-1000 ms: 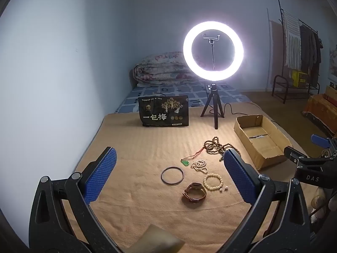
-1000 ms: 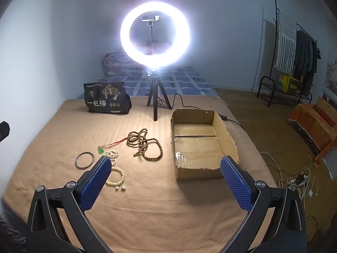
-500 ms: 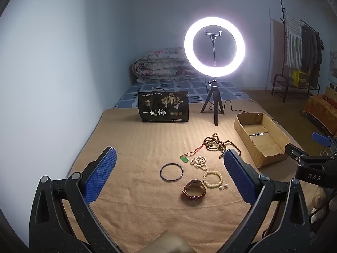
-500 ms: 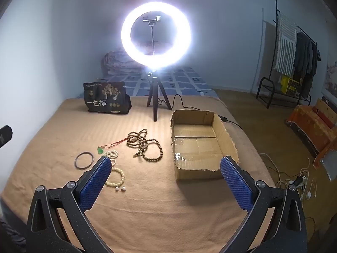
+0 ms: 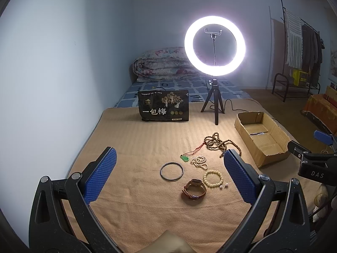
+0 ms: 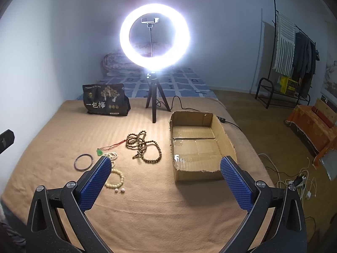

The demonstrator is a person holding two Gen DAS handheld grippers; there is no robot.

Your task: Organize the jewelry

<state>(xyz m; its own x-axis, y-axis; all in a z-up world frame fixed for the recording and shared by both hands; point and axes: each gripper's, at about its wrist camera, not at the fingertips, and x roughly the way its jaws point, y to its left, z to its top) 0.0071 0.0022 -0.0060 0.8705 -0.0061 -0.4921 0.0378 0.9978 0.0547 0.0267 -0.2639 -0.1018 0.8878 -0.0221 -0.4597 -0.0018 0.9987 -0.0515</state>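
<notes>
Jewelry (image 5: 197, 164) lies loose on the blanket (image 5: 137, 147) before a bag (image 5: 164, 108) reading "一包梅"; left gripper (image 5: 168, 175) and right gripper (image 6: 165, 180), marked "DAS", gape wide, empty.

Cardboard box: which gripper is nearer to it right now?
Right. The right gripper hovers open just in front of the cardboard box; the left gripper, also open, sits further left, over the jewelry.
</notes>
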